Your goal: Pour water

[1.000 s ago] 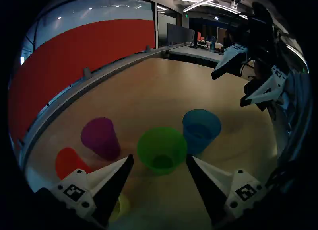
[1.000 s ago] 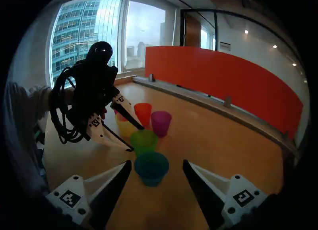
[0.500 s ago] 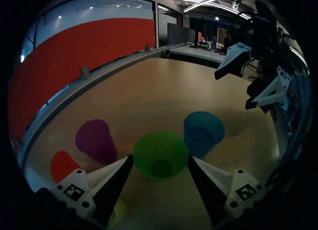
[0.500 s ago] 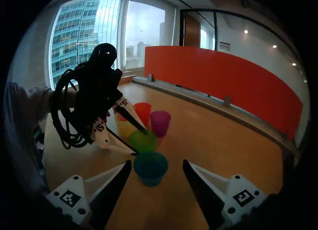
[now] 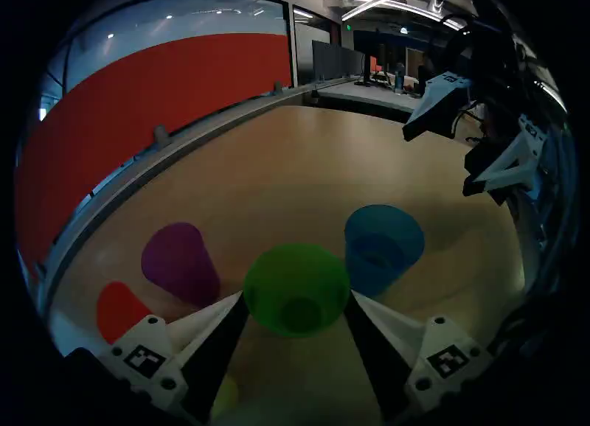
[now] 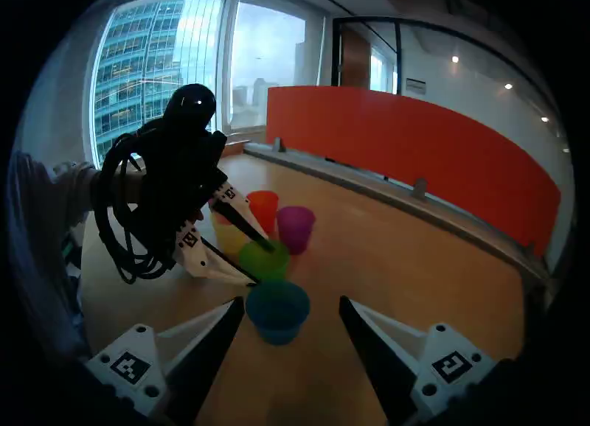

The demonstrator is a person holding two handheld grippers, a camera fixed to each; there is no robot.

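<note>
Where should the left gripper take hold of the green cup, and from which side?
Probably the side wall of the green cup, just under the rim, one finger on each flank. It stands upright, round and open-topped, so a level approach from where the left gripper now faces it suits. The purple cup and blue cup stand close, so the fingers must slip between.

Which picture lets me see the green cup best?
The left gripper view. The green cup sits big and close between the fingers of the open left gripper, and you look down inside it. The right gripper view shows it small and farther off, behind the blue cup, with the left gripper partly in front.
</note>
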